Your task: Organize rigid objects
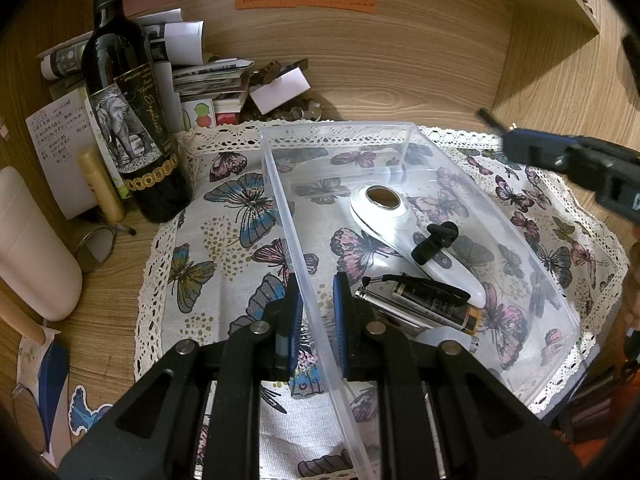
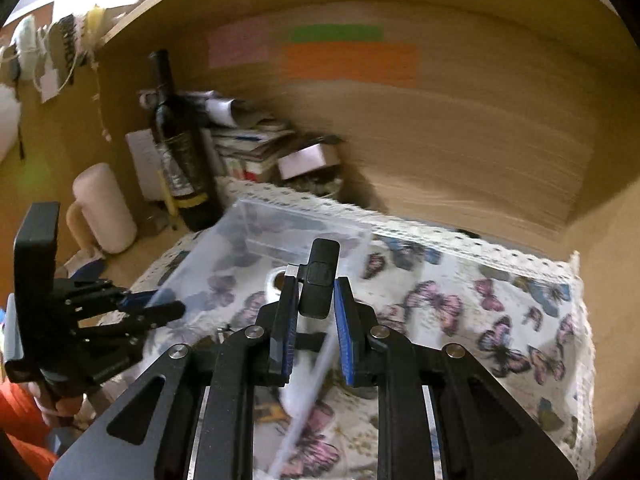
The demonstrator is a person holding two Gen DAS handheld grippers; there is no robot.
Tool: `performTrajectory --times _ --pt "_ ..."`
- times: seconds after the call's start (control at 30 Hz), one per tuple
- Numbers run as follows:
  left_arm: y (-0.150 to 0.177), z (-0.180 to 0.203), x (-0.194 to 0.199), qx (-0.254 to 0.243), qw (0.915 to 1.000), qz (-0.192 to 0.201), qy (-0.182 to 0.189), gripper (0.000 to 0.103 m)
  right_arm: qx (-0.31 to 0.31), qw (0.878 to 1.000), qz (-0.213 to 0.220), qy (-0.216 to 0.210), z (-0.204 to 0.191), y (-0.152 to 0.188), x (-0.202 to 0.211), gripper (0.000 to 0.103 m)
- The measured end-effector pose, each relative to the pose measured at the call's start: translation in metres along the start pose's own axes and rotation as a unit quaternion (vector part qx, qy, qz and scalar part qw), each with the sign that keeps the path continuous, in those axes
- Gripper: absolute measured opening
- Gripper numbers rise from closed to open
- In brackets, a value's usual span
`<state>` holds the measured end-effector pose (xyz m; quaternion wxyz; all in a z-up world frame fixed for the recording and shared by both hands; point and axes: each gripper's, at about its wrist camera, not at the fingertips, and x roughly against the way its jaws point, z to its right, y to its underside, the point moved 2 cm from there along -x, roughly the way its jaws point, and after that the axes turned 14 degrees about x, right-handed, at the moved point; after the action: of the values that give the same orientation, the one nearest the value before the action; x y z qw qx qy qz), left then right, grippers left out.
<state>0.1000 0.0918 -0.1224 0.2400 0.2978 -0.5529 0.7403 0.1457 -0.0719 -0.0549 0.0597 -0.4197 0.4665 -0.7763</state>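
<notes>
One small black rectangular object [image 2: 318,284], possibly a USB stick or lighter, sits pinched between the blue pads of the right gripper [image 2: 316,312], carried above the clear plastic bin [image 1: 412,128] that rests on the butterfly-print cloth [image 1: 224,248]. Already inside the bin lie a white handheld device [image 1: 400,232] with a dark oval window, a small black clip-like piece [image 1: 434,242] on top of it, and a dark cylindrical flashlight [image 1: 424,304] with a strap near the bin's front end. The left gripper [image 1: 316,308] straddles the bin's left wall, its pads on either side of the plastic; whether they actually clamp it I cannot tell, though they look close enough to steady it. To do this step well, I judge the carried piece should be lowered over the bare floor near the bin's far end, clear of the white device, and let go low so it does not bounce. Beyond the cloth's left edge stand a wine bottle [image 1: 128,120] and stacked papers [image 1: 208,80].
</notes>
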Motion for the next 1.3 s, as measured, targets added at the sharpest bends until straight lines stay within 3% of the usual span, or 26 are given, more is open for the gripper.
performTrajectory --times 0.33,0.47,0.67,1.0,1.3 --pt "0.0 0.0 0.0 0.001 1.0 0.0 0.001 0.014 0.018 0.997 -0.05 -0.063 -0.029 -0.003 -0.043 0.017" --pt "0.0 0.001 0.0 0.001 1.0 0.0 0.002 0.013 0.018 0.996 -0.055 -0.064 -0.031 -0.002 -0.043 0.031" --pt "0.0 0.001 0.0 0.001 1.0 0.0 0.002 0.014 0.015 0.998 -0.04 -0.045 -0.02 -0.003 -0.026 0.042" --pt "0.0 0.002 0.0 0.0 1.0 0.001 0.002 0.014 -0.017 0.999 -0.036 0.032 0.019 0.021 0.016 0.063" --pt "0.0 0.001 0.0 0.0 1.0 0.001 0.002 0.014 -0.071 0.99 -0.094 0.073 0.05 0.075 0.026 0.069"
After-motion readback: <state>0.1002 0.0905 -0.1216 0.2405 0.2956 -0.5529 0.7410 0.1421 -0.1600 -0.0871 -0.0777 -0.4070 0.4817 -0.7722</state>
